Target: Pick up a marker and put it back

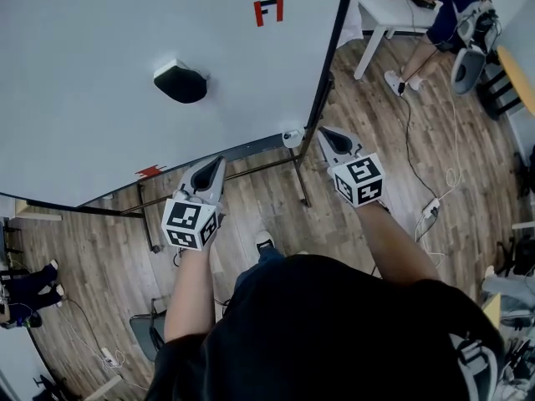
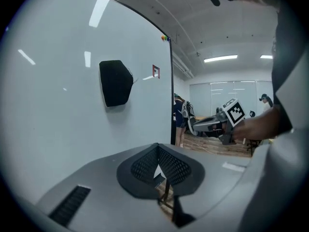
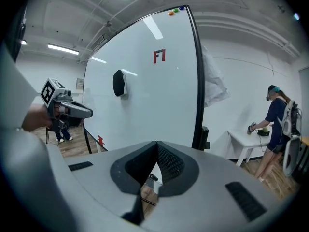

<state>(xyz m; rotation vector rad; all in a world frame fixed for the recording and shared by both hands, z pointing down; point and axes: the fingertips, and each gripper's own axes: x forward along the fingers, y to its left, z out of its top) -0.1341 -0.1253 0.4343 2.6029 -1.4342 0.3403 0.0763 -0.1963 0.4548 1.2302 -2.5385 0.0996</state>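
A large whiteboard (image 1: 125,73) on a black stand fills the left of the head view, with a black eraser (image 1: 180,82) stuck on it. A small white piece (image 1: 292,138) sits at the board's lower right corner; I cannot tell whether it is a marker. No marker shows clearly. My left gripper (image 1: 219,164) points at the board's lower edge, jaws together and empty. My right gripper (image 1: 324,132) hovers just right of that white piece, also shut with nothing in it. Each gripper view shows the other gripper: the right gripper (image 2: 193,125) and the left gripper (image 3: 89,112).
A red printed mark (image 1: 268,11) sits high on the board, a small red piece (image 1: 150,171) at its lower edge. The stand's legs (image 1: 299,182) cross the wooden floor. A person (image 1: 447,11) stands at a white table (image 1: 380,11) far right; cables (image 1: 435,203) trail on the floor.
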